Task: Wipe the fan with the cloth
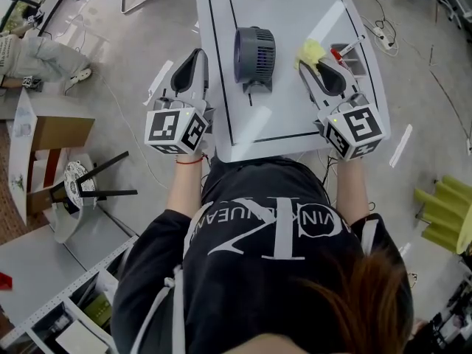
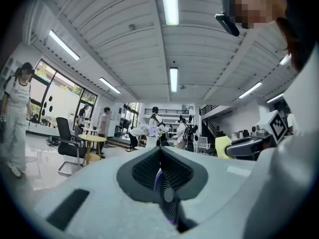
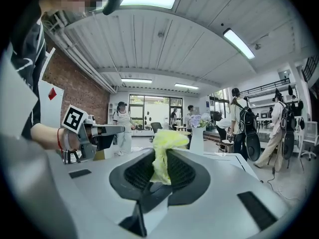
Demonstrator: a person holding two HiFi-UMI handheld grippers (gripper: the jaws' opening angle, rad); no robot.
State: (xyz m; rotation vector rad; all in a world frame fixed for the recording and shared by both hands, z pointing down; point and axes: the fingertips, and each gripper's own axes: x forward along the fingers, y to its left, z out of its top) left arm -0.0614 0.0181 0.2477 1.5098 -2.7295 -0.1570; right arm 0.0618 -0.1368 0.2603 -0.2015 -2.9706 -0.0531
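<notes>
Fan (image 1: 254,54) sitting at upper centre on table (image 1: 295,127), left gripper (image 1: 196,56) hovering left of it, right gripper (image 1: 308,66) gripping cloth (image 1: 312,50) to its right

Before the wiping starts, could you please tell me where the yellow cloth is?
The cloth is pinched in the right tongs, at the head view's right, just right of the fan.

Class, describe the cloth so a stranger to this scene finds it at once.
Start at the white table, then go right of the dark fan. The cloth is the crumpled yellow tuft pinched in the right gripper, the only yellow thing there.
</notes>
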